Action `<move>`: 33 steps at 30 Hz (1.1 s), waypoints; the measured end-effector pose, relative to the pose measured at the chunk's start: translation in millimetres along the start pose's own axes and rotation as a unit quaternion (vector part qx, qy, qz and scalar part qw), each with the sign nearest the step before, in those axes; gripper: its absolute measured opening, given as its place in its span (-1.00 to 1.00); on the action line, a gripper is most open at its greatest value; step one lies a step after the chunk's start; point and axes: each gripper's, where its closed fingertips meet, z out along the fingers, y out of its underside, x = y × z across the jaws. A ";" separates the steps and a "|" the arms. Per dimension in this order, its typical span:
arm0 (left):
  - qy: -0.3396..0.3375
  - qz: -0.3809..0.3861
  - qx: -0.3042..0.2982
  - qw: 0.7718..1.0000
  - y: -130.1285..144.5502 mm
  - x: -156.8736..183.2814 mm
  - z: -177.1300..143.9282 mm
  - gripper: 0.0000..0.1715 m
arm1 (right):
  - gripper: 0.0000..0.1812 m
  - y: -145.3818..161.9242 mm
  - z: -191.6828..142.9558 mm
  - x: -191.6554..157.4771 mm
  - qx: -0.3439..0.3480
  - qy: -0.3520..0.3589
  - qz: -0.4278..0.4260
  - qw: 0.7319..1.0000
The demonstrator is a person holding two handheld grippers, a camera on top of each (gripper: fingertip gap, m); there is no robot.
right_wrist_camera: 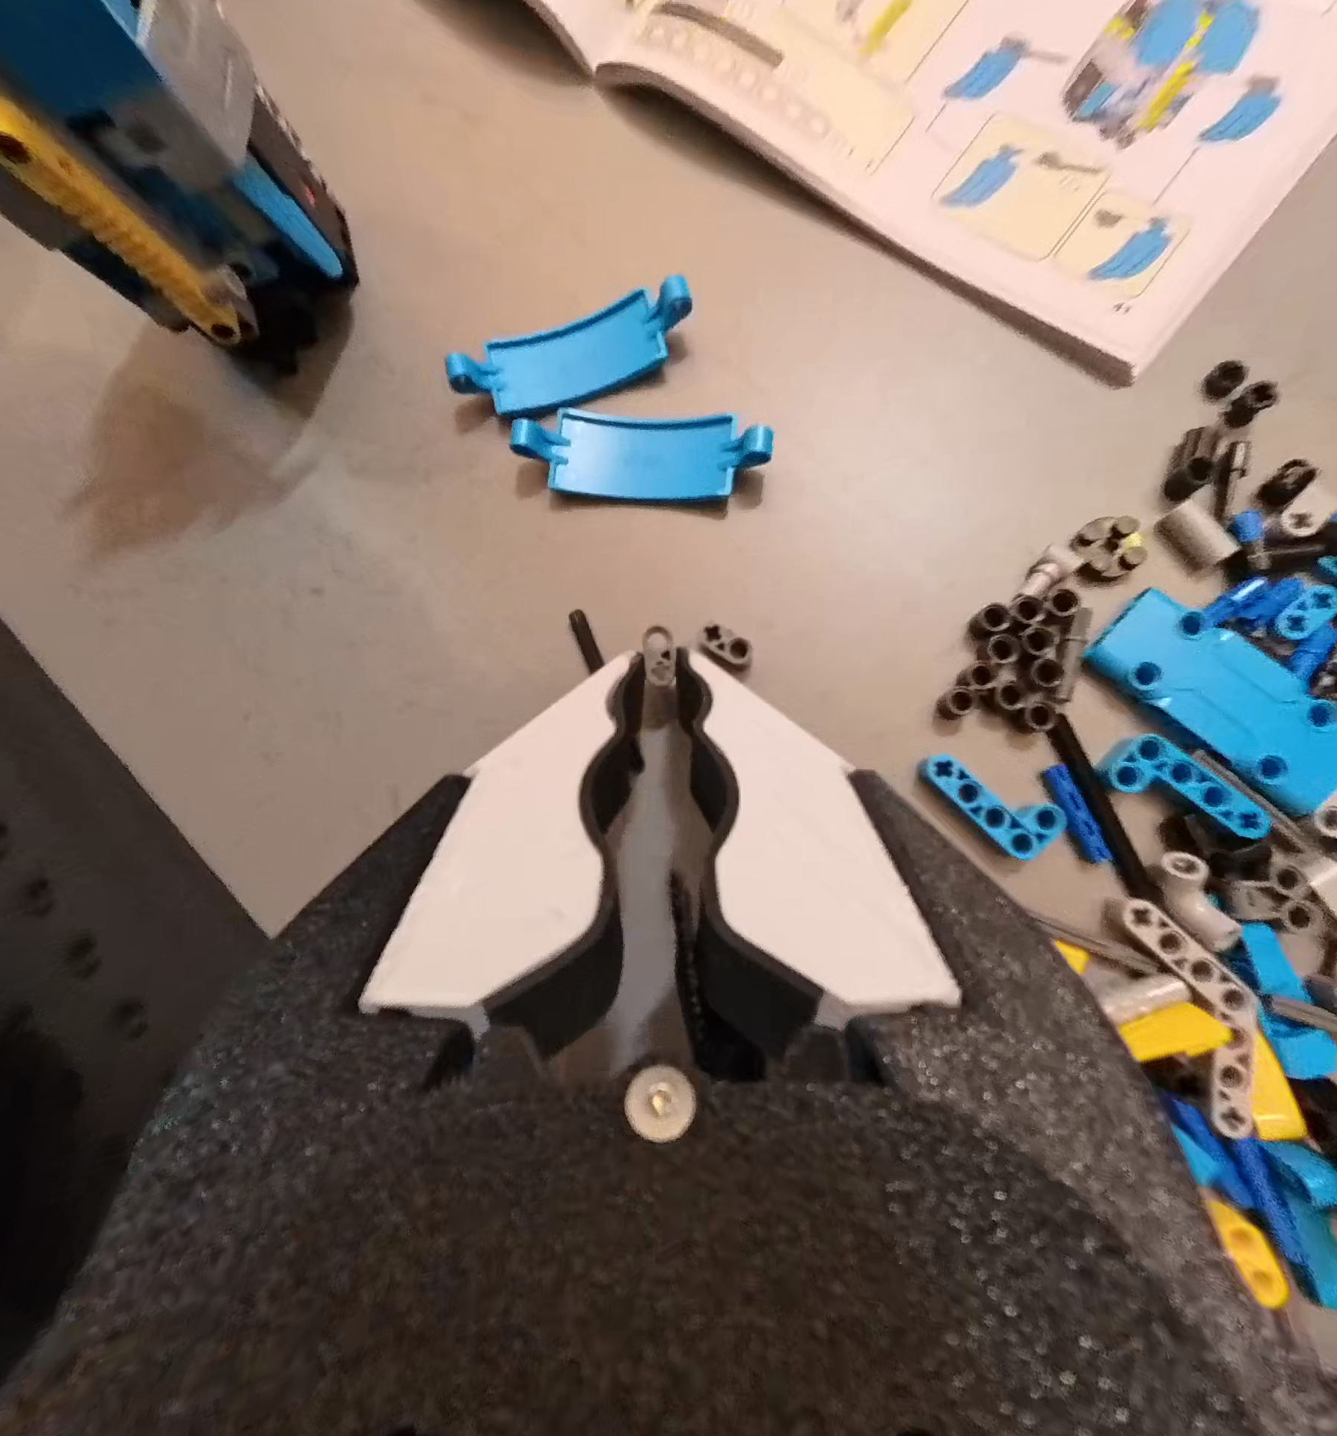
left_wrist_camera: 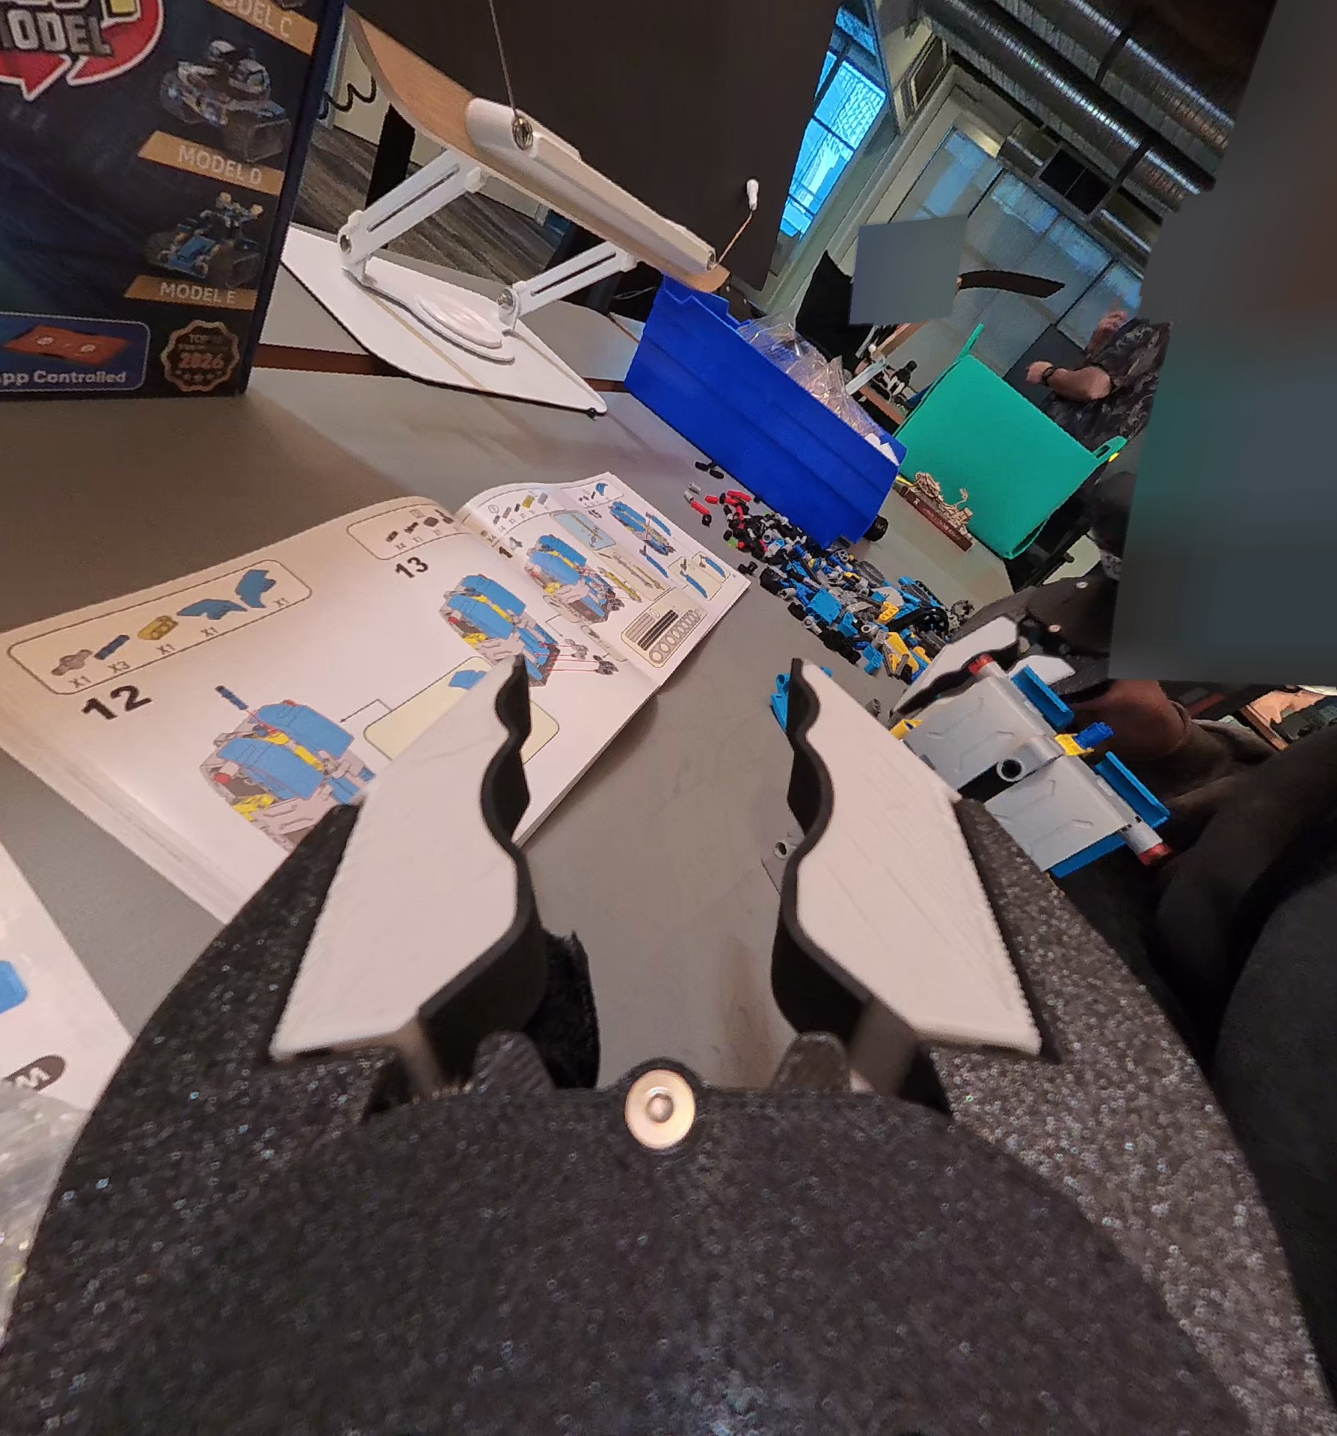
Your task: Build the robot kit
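My left gripper (left_wrist_camera: 658,684) is open and empty above the grey table (left_wrist_camera: 673,792), beside the open instruction booklet (left_wrist_camera: 355,660). A partly built grey, blue and yellow model (left_wrist_camera: 1030,769) sits just to its right. My right gripper (right_wrist_camera: 659,660) is shut on a small grey connector piece (right_wrist_camera: 659,651), held just above the table. A small dark grey connector (right_wrist_camera: 725,642) and a thin black axle (right_wrist_camera: 584,639) lie beside its tips. Two curved blue panels (right_wrist_camera: 572,353) (right_wrist_camera: 638,464) lie ahead of it. The model also shows in the right wrist view at top left (right_wrist_camera: 145,179).
A pile of loose blue, black, grey and yellow pieces (right_wrist_camera: 1225,777) lies at the right, also shown in the left wrist view (left_wrist_camera: 844,583). A blue bin (left_wrist_camera: 759,419), a white stand (left_wrist_camera: 494,256), the kit's box (left_wrist_camera: 106,194) and a green sheet (left_wrist_camera: 999,451) stand behind. A person (left_wrist_camera: 1100,373) is far off. The gap from one gripper's tips to the other's is roughly 30 cm.
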 end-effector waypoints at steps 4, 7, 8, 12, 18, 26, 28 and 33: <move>0.002 0.001 -0.001 1.000 0.2 0.7 0.2 -0.22 | -0.92 7.2 6.1 4.5 -0.023 0.014 -0.005 1.000; 0.003 0.001 0.000 1.000 0.0 0.7 0.0 -0.22 | -0.92 6.8 6.7 3.2 -0.025 0.010 -0.009 1.000; 0.003 0.000 0.001 1.000 -0.1 0.6 -0.2 -0.22 | -0.92 6.9 6.7 3.3 -0.026 0.008 -0.012 1.000; 0.004 -0.001 0.000 1.000 0.0 0.7 0.1 -0.22 | -0.92 6.9 6.6 3.4 -0.027 -0.002 -0.019 0.999; 0.006 -0.002 -0.001 1.000 0.2 1.0 0.3 -0.22 | -0.73 4.0 5.6 2.2 -0.010 -0.015 -0.005 1.000; 0.009 -0.003 0.002 1.000 -0.6 1.6 -0.5 -0.22 | -0.72 -28.5 -15.6 24.6 0.086 0.010 0.045 0.995; 0.010 -0.003 0.002 1.000 -0.6 2.0 -0.5 -0.22 | -0.68 -35.3 -22.4 49.4 0.101 0.052 0.077 0.990; 0.012 -0.002 -0.001 1.000 0.3 3.0 0.1 -0.21 | -0.68 -41.1 -42.0 131.9 0.052 0.212 0.084 0.972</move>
